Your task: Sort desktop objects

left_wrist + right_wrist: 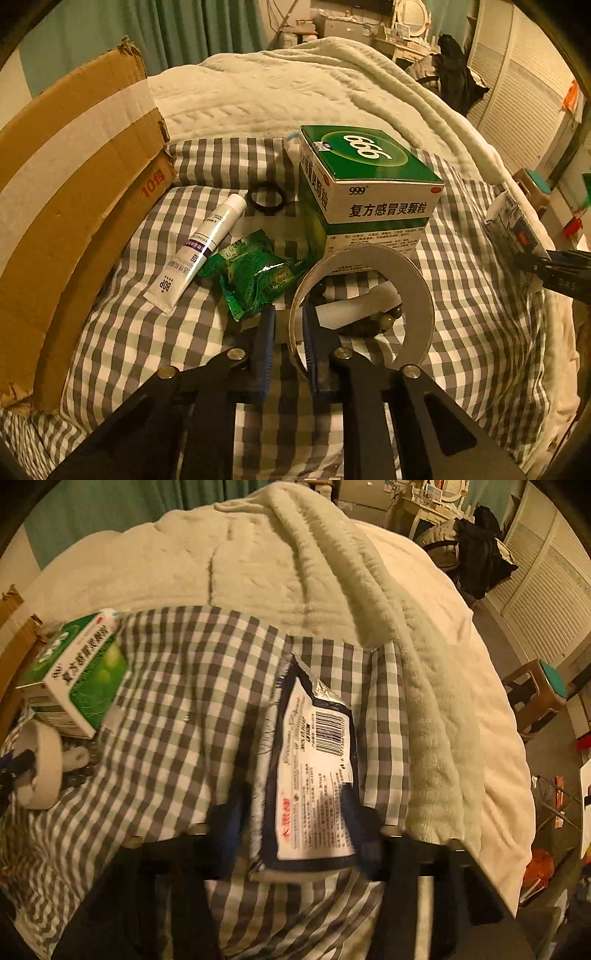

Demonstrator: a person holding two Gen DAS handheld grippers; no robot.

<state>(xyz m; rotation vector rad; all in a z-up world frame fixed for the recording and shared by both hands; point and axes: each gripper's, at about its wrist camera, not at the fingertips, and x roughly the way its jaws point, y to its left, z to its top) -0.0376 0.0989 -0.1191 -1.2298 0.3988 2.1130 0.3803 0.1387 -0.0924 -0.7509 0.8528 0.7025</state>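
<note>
both grippers are at the pick-up step of the sorting. the left gripper (289, 325) has its blue-padded jaws pinched on the near wall of the grey-cored roll of clear tape (364, 306), one finger inside the ring and one outside. the roll stands tilted on the grey-and-white checked cloth (155, 332), just in front of the green-and-white cardboard medicine box (369, 184) and touching its lower edge. the right gripper (299, 834) straddles a flat white-and-navy foil packet with a barcode (314, 775), well to the right of the box; blur hides whether its pads press. the next move probably calls for lifting both clear, likely toward the brown cardboard carton (66, 203) left of the box.
</note>
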